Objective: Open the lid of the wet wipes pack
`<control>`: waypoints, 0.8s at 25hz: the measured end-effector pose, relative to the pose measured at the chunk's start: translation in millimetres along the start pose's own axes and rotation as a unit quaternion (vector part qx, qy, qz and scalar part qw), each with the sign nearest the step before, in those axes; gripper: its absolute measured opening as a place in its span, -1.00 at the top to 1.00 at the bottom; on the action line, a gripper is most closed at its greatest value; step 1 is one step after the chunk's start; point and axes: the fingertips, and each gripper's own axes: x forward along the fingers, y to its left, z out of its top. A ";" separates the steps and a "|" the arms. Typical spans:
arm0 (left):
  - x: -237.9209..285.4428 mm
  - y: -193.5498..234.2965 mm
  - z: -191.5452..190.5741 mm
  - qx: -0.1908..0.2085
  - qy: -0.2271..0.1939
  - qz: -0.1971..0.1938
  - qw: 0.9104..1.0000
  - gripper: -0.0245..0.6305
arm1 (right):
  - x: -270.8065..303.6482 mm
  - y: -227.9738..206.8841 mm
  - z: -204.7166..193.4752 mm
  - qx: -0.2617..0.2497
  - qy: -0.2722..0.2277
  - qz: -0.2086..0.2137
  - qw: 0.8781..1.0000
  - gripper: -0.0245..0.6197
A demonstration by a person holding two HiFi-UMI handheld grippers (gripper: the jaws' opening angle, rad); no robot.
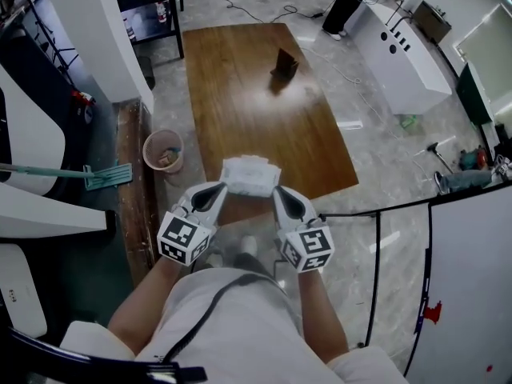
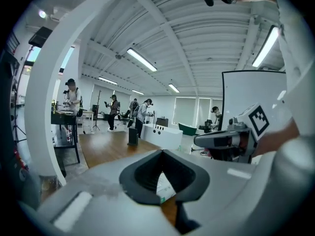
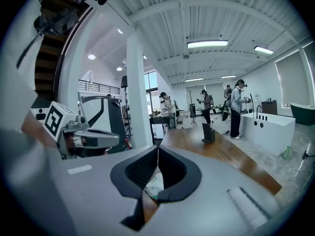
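Your two gripper views show only a sliver of the pack (image 1: 250,174) through the gap under the jaws, and from the head view its lid can't be made out on the white top. Your left gripper (image 1: 216,190) and right gripper (image 1: 280,192) each have their jaws pinched together on one side edge, holding the pack over the table's (image 1: 240,94) near end. A dark stand (image 1: 285,64) sits farther along the table, and a bin (image 1: 163,150) stands on the floor at its left.

Left hand-held gripper (image 1: 222,187), right (image 1: 278,191): seemingly shut.

Bright even light; fisheye warp; dark corners
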 end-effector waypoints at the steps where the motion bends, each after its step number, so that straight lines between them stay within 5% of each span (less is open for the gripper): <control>1: -3.7 -1.6 6.3 0.002 -0.008 -0.002 1.000 0.91 | -5.9 4.7 4.6 0.000 -0.008 -0.003 1.000 0.89; 20: -30.2 -24.9 26.7 0.012 -0.035 -0.031 0.999 0.91 | -49.3 31.4 10.7 -0.003 -0.025 -0.039 0.999 0.90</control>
